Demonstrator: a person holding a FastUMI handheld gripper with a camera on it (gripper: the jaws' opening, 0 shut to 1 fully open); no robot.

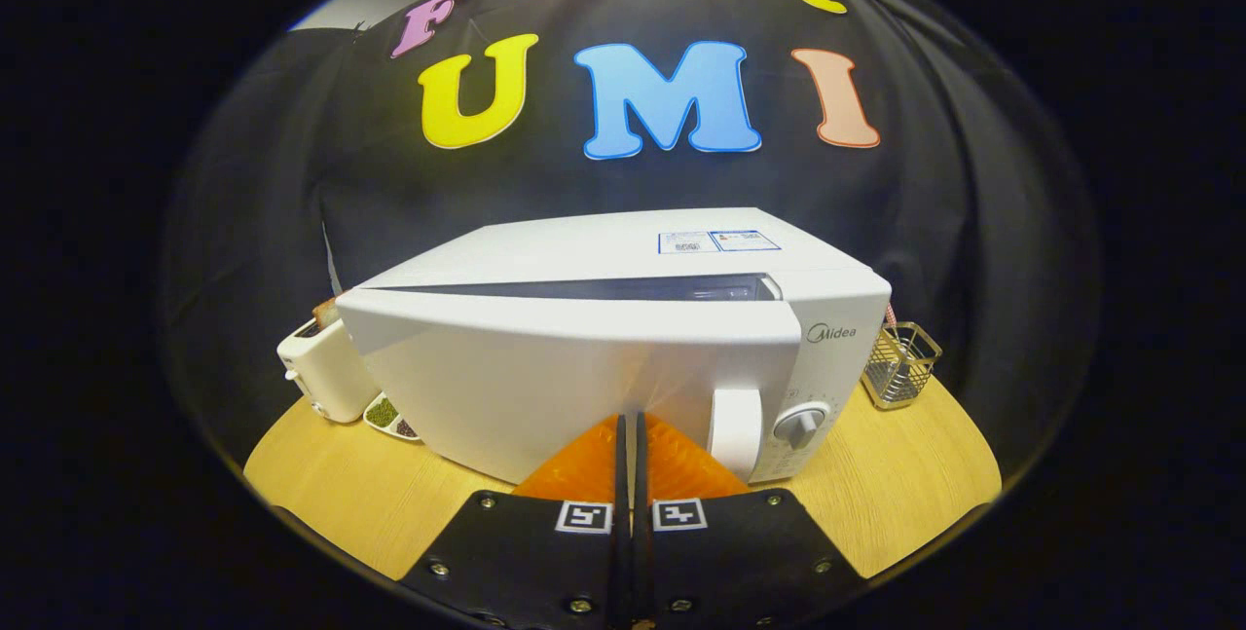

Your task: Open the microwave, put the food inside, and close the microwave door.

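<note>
A white microwave (623, 260) stands on a wooden table (905, 479) right in front of me. Its door (506, 382) stands slightly ajar: a dark wedge-shaped gap runs along its top and widens toward the control panel side. A white vertical handle (735, 430) sits at the door's right edge, with a round dial (800, 424) beside it. My gripper (630, 421) is shut, its fingers side by side with nothing between them. The tips are at the door's front face, just left of the handle.
A white toaster (326, 372) with bread in it stands to the microwave's left. A small dish of beans (389, 416) lies in front of it. A wire mesh holder (900, 362) sits at the microwave's right. Bare tabletop shows on both sides of the fingers.
</note>
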